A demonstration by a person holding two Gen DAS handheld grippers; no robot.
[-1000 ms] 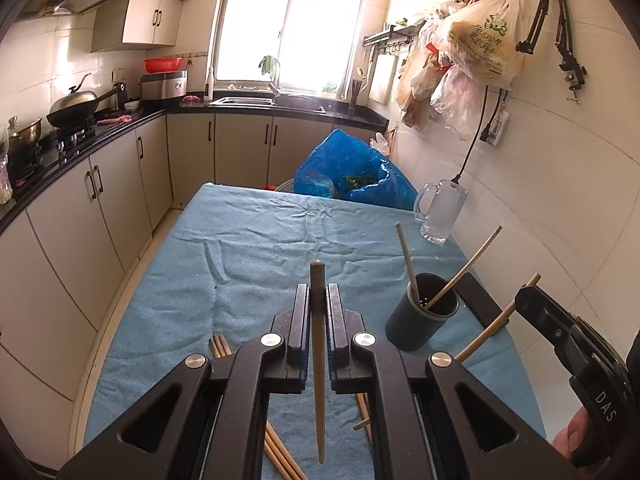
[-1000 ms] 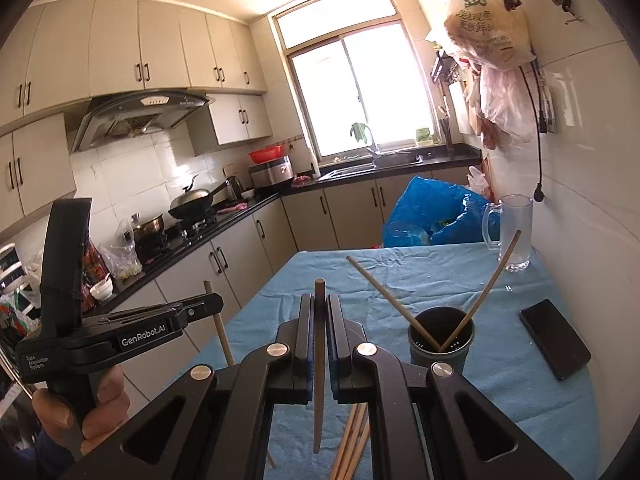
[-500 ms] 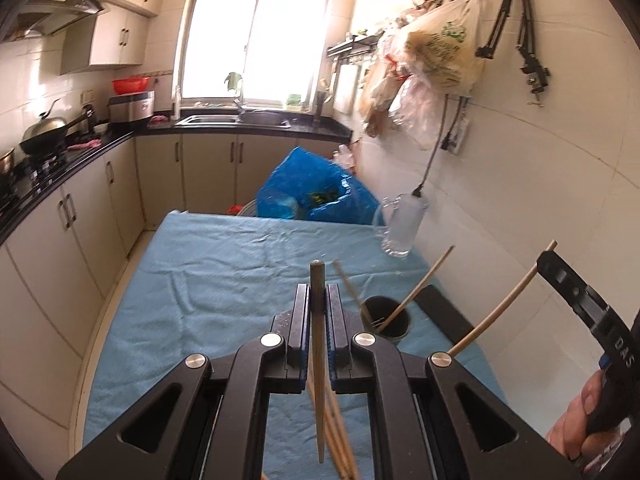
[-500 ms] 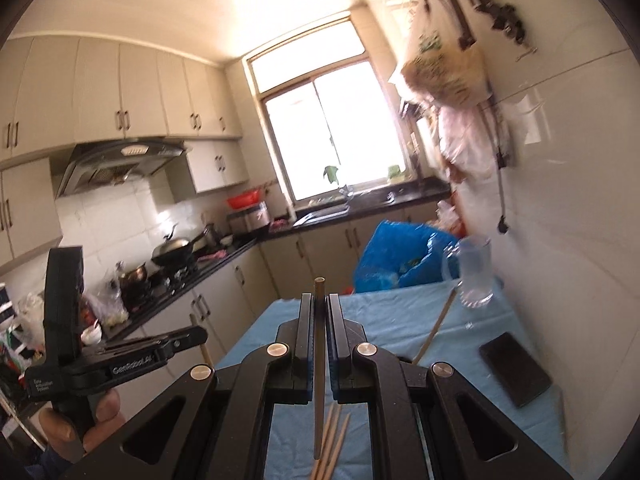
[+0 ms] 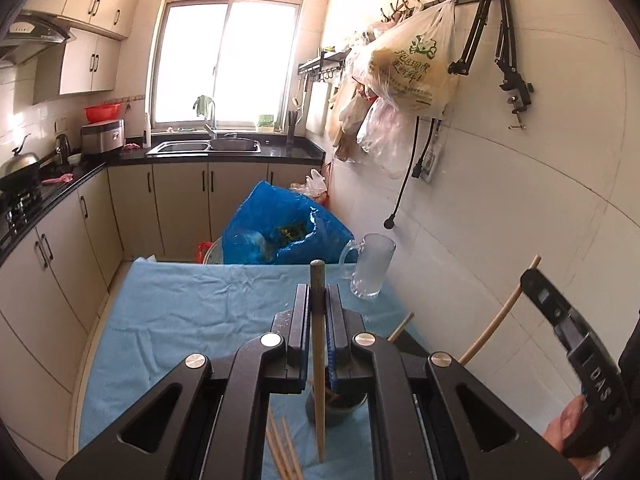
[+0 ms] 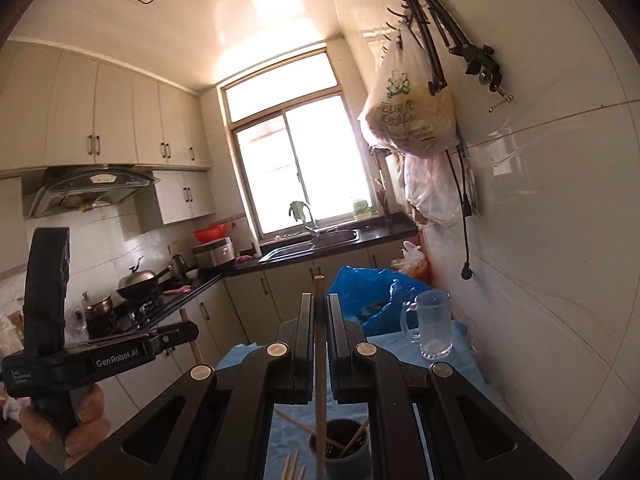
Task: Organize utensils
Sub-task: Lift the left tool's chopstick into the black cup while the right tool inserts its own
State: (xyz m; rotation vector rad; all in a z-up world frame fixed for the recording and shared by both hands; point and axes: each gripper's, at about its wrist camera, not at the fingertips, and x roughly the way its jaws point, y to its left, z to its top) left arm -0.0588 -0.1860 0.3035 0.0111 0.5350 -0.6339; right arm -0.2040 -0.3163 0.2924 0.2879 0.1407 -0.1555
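Both grippers risen above blue tablecloth; fingers clamp chopsticks.

The worktop wears a wrinkly light blue cloth. A dark round cup stands on it with thin wooden chopsticks inside. More loose wooden chopsticks lie flat just beside the cup. A clear glass mug (it has a handle) stands near the white wall.
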